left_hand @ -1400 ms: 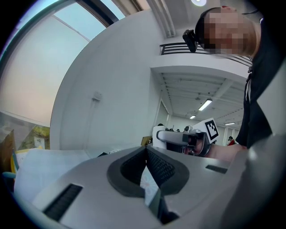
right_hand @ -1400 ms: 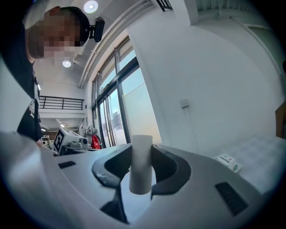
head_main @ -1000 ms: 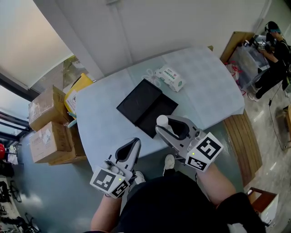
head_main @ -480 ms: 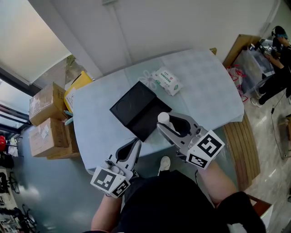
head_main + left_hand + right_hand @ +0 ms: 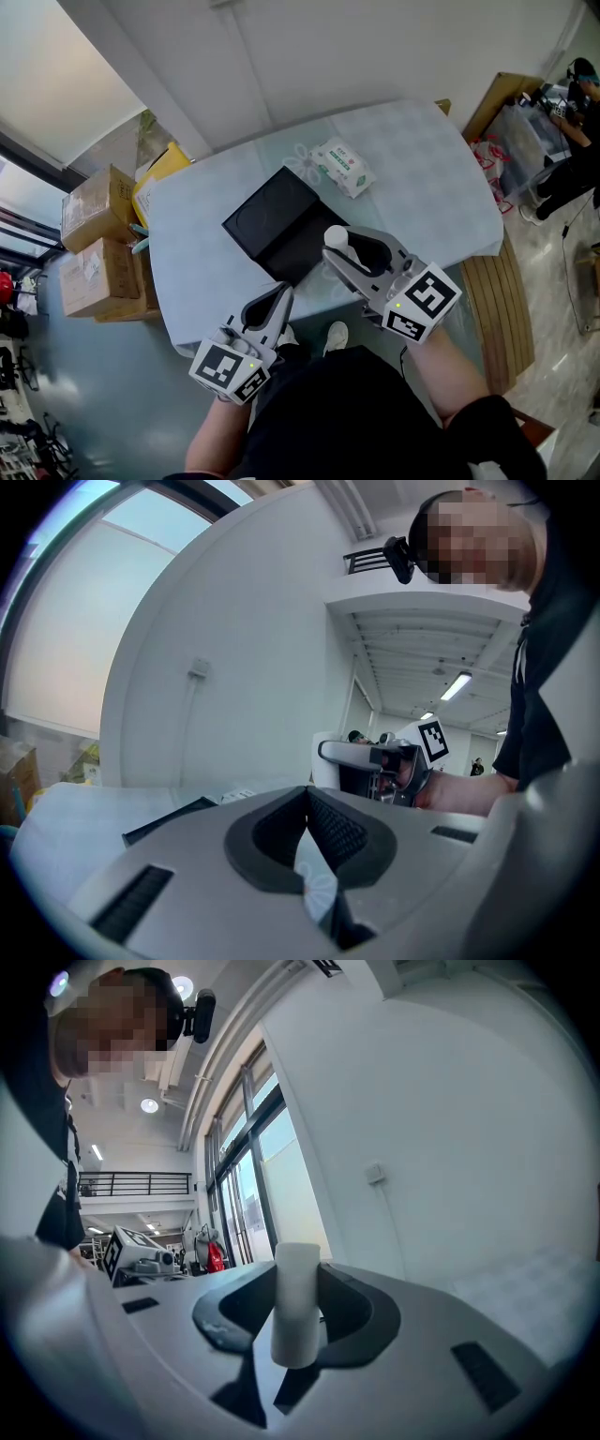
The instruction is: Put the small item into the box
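Observation:
A small white cylinder [image 5: 296, 1302] stands upright between the jaws of my right gripper [image 5: 298, 1314], which is shut on it. In the head view the cylinder [image 5: 336, 240] hangs over the near right part of the open black box [image 5: 272, 217] on the pale blue table [image 5: 431, 178]. My left gripper [image 5: 281, 298] is lower left, near the table's front edge, its jaws shut with nothing between them. In the left gripper view its tips [image 5: 307, 794] meet, and the right gripper [image 5: 375, 761] shows beyond them.
A white and green packet [image 5: 344, 165] lies on the table behind the box, next to a clear wrapper [image 5: 300, 157]. Cardboard boxes [image 5: 94, 244] stack on the floor at the left. A wooden bench [image 5: 492, 291] runs along the right.
The view has shifted slightly, so the box and table sit a little more to the left in it. The right gripper still holds the cylinder over the box's near part; the left gripper barely moved.

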Available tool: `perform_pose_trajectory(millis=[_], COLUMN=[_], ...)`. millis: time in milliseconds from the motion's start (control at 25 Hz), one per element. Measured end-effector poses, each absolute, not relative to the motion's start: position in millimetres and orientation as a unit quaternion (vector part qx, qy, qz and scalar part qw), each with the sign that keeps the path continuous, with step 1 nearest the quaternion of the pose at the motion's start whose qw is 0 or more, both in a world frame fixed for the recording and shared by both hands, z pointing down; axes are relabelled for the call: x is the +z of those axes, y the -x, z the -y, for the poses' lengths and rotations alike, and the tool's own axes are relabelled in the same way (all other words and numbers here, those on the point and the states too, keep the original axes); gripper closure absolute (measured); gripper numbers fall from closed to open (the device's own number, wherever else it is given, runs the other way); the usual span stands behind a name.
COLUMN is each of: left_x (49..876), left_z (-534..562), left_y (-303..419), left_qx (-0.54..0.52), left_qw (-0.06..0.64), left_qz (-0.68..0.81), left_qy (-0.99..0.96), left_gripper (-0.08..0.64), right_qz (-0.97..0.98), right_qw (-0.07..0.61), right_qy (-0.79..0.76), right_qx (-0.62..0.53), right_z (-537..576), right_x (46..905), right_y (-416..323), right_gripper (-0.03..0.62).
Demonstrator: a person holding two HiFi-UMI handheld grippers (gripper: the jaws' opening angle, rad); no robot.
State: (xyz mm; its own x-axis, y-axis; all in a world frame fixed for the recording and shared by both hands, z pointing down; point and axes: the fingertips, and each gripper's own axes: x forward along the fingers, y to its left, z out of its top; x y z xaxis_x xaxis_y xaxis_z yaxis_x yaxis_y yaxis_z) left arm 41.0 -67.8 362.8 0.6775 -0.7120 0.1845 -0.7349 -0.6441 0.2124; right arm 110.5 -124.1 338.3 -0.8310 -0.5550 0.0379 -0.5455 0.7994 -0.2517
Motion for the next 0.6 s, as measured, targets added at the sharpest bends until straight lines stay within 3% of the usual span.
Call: perform_pose_trajectory(millis=[600], left_x=[403], left_z=[115], left_y=[-35], left_qx=[0.097], left_qw=[0.120], left_qz=[0.366], left_qy=[-0.918], left_gripper=[0.552], right_qz=[-0.943], right_qw=[-0.033], right_qy=[0.299], right_qx=[-0.139], right_z=[177], right_x=[381], right_y=[-90], right_gripper=[0.453])
